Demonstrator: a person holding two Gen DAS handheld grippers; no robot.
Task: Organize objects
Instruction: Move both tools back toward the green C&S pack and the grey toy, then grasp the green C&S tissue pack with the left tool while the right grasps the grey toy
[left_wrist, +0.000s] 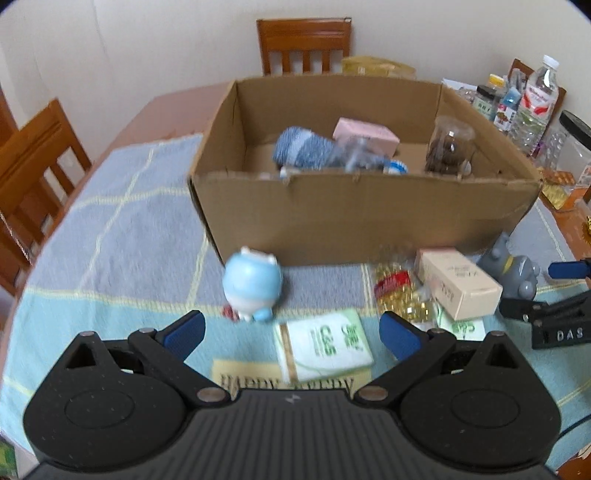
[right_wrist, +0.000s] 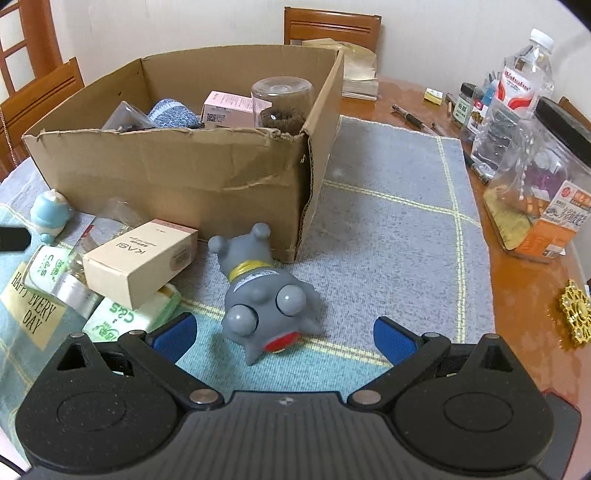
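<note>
Wooden tabletop (right_wrist: 524, 295) with a blue-grey checked cloth (right_wrist: 388, 206) over most of it, wooden chairs (left_wrist: 303, 44) behind, pale wall at the back. I see a cardboard box (left_wrist: 351, 214) open-topped in the centre of the left wrist view; inside it a blue knitted roll (left_wrist: 303, 147), a pink box (left_wrist: 365, 134) and a clear jar (left_wrist: 448, 147) with brown contents, all a bit blurred.

My left gripper (left_wrist: 291, 339) sits at the lower middle of its frame, jaws spread wide, nothing between them. Just ahead of it, lower centre: a light blue toy (left_wrist: 251, 284) close to the box's front wall, a green-printed tissue pack (left_wrist: 325, 347) and a "HAPPY EVERY DAY" card (right_wrist: 31, 306) partly under that pack.

My right gripper (right_wrist: 284, 336) is also wide apart and empty, low in its frame. A grey dog toy (right_wrist: 266, 299) lies on its side on the cloth between and just beyond the blue pads (right_wrist: 173, 338), not touching either. Left of it, a beige KASI box (right_wrist: 140, 258) rests tilted on top of a second tissue pack (right_wrist: 129, 317), near the carton's front corner.

Right edge of the right wrist view: a water bottle (right_wrist: 517, 88), a clear plastic jar (right_wrist: 535, 173) with a black lid, small bottles, pens, a gold ornament (right_wrist: 576, 314) on bare wood.
</note>
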